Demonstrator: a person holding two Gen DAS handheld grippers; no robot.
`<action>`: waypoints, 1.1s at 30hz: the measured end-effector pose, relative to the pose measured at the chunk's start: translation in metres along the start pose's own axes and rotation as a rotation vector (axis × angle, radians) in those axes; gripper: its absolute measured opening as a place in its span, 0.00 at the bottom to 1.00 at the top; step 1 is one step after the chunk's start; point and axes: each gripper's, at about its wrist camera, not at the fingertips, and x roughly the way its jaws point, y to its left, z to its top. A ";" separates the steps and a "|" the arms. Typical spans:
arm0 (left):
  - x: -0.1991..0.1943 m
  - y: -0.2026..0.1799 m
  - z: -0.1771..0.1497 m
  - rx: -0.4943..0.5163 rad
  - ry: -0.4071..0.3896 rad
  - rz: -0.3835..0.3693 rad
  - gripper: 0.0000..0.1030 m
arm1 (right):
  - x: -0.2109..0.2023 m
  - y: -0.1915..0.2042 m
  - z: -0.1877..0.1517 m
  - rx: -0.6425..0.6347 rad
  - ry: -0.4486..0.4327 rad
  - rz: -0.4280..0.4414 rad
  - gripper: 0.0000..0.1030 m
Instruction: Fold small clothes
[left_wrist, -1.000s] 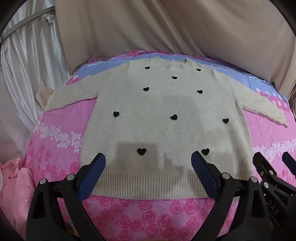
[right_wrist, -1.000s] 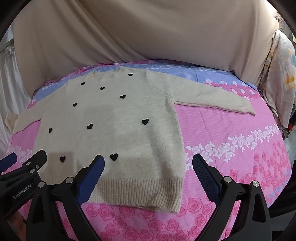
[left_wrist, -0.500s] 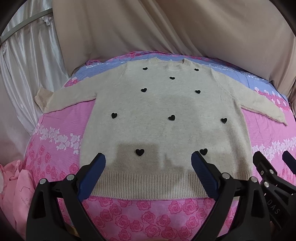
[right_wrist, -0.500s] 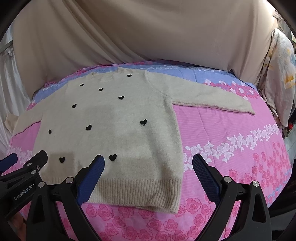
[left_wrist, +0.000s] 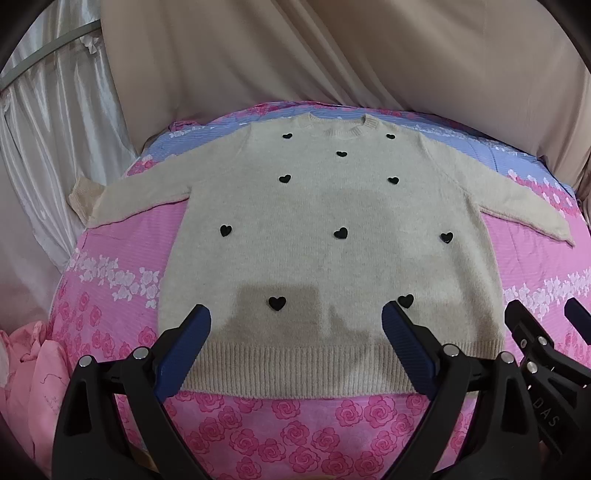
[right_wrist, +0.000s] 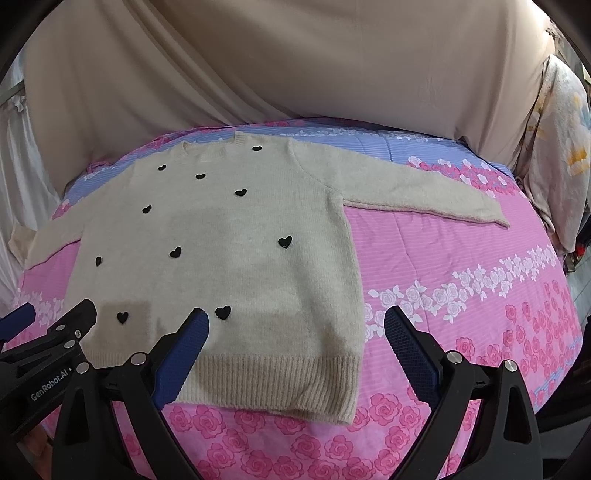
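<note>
Sweater (left_wrist: 332, 236) lying flat on bed (left_wrist: 122, 266), barely shifting since a second ago; left gripper (left_wrist: 295, 339) and right gripper (right_wrist: 295, 339) still hovering near hem, fingers wide apart, empty; folding not yet beginning.

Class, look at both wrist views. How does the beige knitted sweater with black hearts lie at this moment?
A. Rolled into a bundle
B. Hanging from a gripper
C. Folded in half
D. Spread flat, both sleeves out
D: the beige knitted sweater lies flat on the pink rose-print bedsheet, sleeves stretched to each side, and both the left gripper and right gripper are open, holding nothing.
</note>
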 end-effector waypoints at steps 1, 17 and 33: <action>0.001 -0.001 0.000 0.003 0.000 0.001 0.89 | 0.000 0.000 0.000 -0.001 0.001 -0.001 0.92; 0.002 -0.004 -0.001 0.012 0.002 0.002 0.89 | 0.003 -0.004 -0.002 0.006 0.007 0.004 0.92; 0.010 -0.012 -0.002 0.004 0.044 0.089 0.89 | 0.143 -0.329 0.074 0.555 0.051 -0.166 0.84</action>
